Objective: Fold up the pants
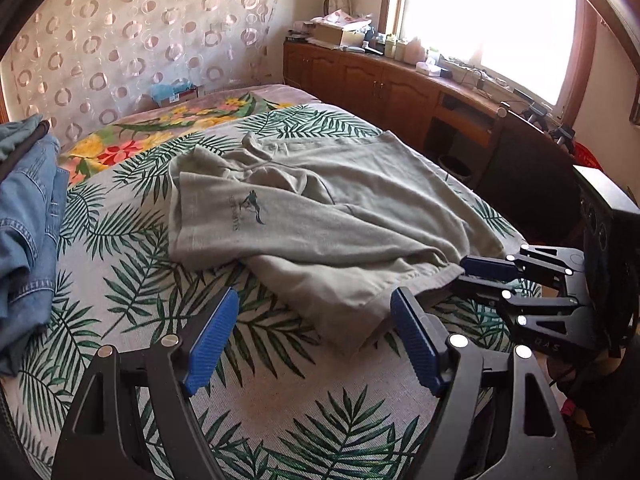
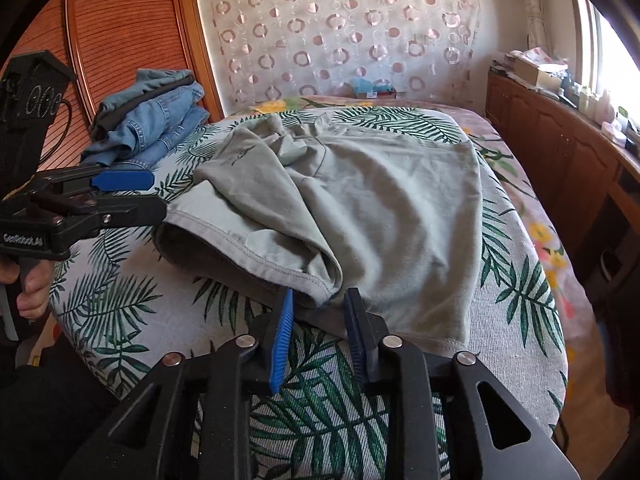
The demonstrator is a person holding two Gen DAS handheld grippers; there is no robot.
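Pale green pants [image 1: 320,216] are lying rumpled on the leaf-print bed [image 1: 132,280], near stacked jeans [image 1: 28,208]. The left gripper [image 1: 314,340] is hovering spread wide over one hem. The right gripper [image 2: 318,336] is narrowing around the other hem, seemingly not yet pinching it.
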